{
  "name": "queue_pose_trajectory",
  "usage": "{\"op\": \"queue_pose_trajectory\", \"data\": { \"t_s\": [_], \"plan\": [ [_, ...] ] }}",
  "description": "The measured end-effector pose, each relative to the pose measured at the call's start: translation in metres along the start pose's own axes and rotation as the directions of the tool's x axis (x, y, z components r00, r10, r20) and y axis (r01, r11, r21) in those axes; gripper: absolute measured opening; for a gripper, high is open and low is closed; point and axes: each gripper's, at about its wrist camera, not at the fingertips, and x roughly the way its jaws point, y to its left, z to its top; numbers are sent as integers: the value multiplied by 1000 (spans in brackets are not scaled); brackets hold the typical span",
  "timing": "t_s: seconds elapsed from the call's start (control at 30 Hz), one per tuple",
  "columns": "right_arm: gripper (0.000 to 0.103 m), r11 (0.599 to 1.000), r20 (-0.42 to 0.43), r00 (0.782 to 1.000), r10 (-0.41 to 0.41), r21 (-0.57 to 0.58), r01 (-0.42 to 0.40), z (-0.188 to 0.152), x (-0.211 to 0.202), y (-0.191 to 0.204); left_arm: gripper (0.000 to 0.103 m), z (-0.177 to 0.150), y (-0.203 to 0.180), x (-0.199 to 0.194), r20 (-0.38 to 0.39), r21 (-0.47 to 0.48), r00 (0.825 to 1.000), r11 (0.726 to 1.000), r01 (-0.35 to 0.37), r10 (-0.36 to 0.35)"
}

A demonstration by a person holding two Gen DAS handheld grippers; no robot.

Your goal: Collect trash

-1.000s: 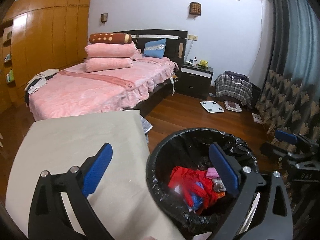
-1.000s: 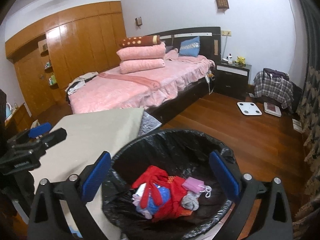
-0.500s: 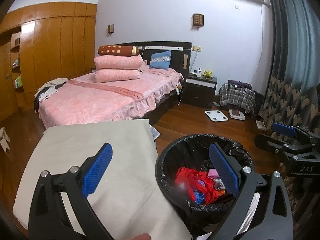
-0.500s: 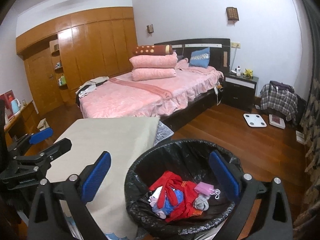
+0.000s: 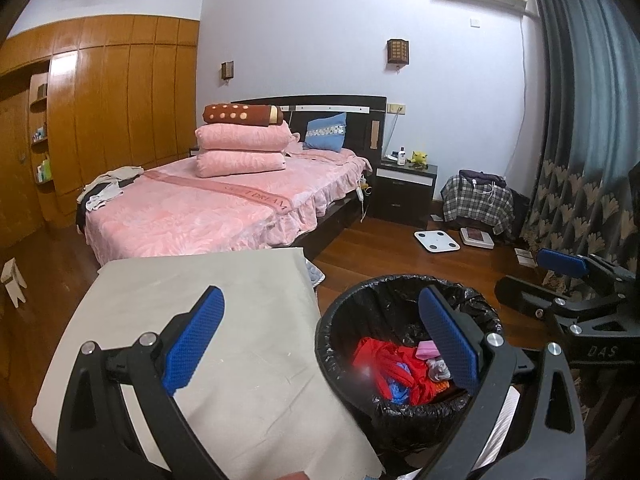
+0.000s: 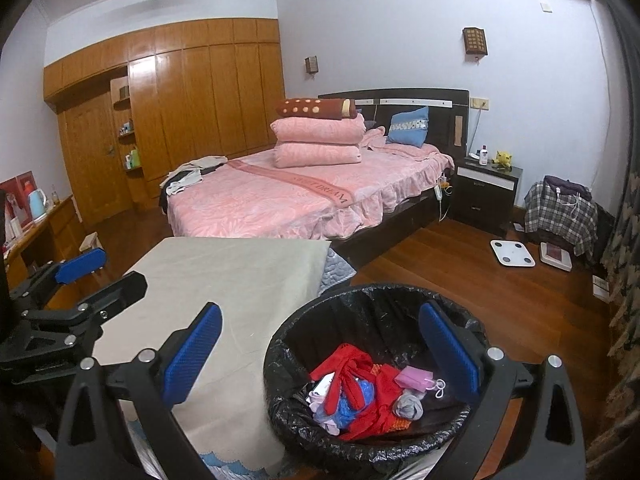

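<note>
Looks like the collecting part is basically wrapped up here: the round bin lined with a black plastic bag (image 6: 372, 384) sits on the floor just beside the table covered in a plain beige cloth (image 6: 240, 280), and the trash is already inside it, a tangle of red fabric scraps (image 6: 356, 376), something blue, a small pink pouch (image 6: 414, 378) and a grey wad. The tabletop itself shows nothing left to grab from either wrist view. If I were doing this step, I'd do one slow sweep over the cloth and the wooden floor around the bin to check for strays, and keep both tools lifted clear of the flimsy bag rim so it doesn't get snagged or pulled off. Fingers: the left gripper (image 5: 320, 342) has its blue-padded fingers spread wide, nothing between them, hanging over the table edge and the bin without touching either. Same story for the right gripper (image 6: 318, 356), wide apart and empty, hovering above the bin's near side.
</note>
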Motion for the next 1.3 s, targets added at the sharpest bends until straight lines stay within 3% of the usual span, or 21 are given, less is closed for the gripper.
{"op": "queue_pose_trajectory", "data": {
  "t_s": [1.3],
  "plan": [
    [97, 1000, -3, 1000, 2, -6, -2, 3, -4, 4, 95, 4, 10, -3, -3, -1, 1000, 1000, -4, 4]
  ]
}}
